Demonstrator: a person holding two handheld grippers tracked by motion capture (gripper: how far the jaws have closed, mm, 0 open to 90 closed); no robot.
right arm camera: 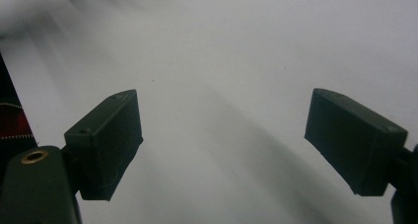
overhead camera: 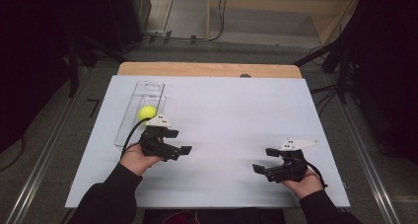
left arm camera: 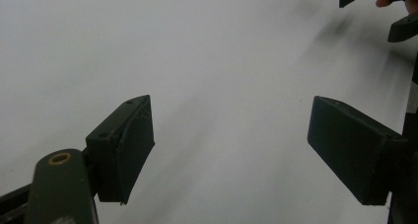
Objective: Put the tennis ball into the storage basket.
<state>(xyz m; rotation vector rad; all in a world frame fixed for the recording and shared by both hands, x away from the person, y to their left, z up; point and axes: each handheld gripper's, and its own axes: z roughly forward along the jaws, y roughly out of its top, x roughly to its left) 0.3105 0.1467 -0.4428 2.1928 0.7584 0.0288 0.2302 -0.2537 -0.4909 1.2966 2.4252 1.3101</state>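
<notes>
With both sets of fingers standing apart and nothing between them, neither tool has a hold on anything. The left gripper (overhead camera: 178, 141) lies low over the white counter (overhead camera: 231, 115), its fingers (left arm camera: 123, 147) spread with bare surface between; they point across the counter toward the right, away from the ball. The right gripper (overhead camera: 263, 160) is likewise spread, its fingers (right arm camera: 106, 142) framing only blank counter, aimed leftward toward the other tool, well apart from it.

Yellow ball (overhead camera: 147, 113) sits inside the clear tray (overhead camera: 148, 88), a long transparent box lying lengthwise at the left part of the counter. The ball rests toward the near end of the tray, just beyond the left gripper's body and behind its grey plate. No contact between ball and either tool.

Judgement: the work in hand looks like a ball-and-tray handling step, caught with both tools free. Whether a pick is about to start cannot be told. If the ball is to be taken, the left gripper is nearest; it would need to turn toward the tray, come over the wall, and straddle the ball before closing. Risk: ball rolls along the tray if nudged off-centre.
</notes>
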